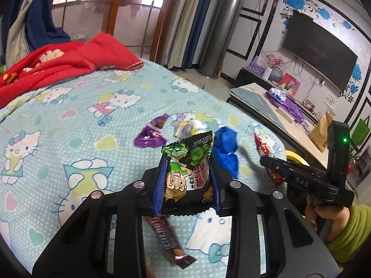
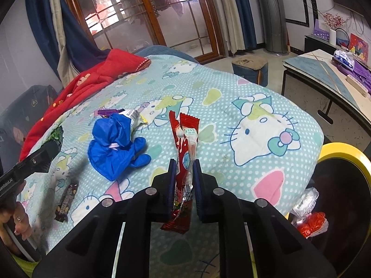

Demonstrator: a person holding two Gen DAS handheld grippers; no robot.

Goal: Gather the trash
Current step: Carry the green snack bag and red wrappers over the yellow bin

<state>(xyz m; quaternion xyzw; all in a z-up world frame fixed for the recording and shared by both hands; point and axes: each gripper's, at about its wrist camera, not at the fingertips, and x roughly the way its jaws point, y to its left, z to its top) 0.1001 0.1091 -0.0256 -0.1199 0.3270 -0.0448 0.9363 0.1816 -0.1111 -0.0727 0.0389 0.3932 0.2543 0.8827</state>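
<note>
My left gripper [image 1: 188, 162] is shut on a green snack wrapper [image 1: 189, 162] and holds it above the bed. My right gripper [image 2: 184, 169] is shut on a red snack wrapper [image 2: 184, 153], also above the bed. On the bedspread lie a crumpled blue glove [image 2: 116, 146], a purple wrapper [image 1: 150, 136], a white and yellow wrapper [image 1: 187, 127] and a dark brown bar wrapper [image 2: 66, 200]. The brown bar wrapper also shows under my left gripper [image 1: 171, 243]. The right gripper shows at the right of the left wrist view [image 1: 269, 159].
A yellow-rimmed bin [image 2: 343, 155] with trash inside stands at the bed's right edge. A red blanket [image 1: 58, 64] lies at the bed's far side. A low table [image 2: 324, 78] and a stool [image 2: 250, 67] stand beyond the bed.
</note>
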